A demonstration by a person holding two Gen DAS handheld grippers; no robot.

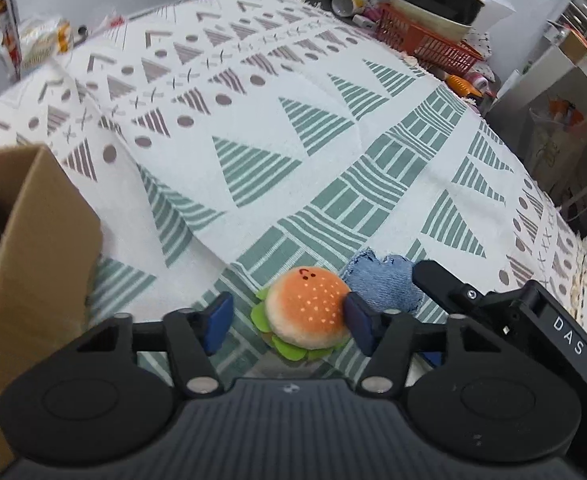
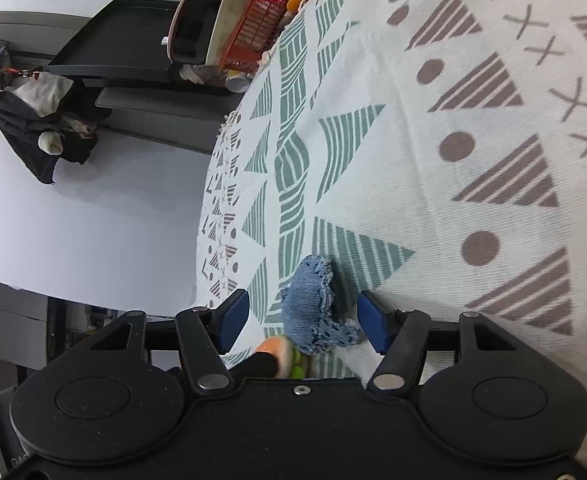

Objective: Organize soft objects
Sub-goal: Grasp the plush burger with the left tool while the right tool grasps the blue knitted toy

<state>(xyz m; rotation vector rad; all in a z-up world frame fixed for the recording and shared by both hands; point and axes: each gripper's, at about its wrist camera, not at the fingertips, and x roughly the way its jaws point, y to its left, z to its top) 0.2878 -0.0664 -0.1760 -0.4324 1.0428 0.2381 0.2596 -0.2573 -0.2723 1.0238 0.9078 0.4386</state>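
Burger toy (image 1: 307, 312) lies on the patterned cloth (image 1: 277, 92) between the spread jaws of the left gripper (image 1: 289, 320), its right edge at the right pad. Denim patch (image 2: 313, 312) lies between the right gripper's (image 2: 305, 320) spread jaws, unpinched. Cardboard box (image 1: 33, 248) stands left of the left jaws.
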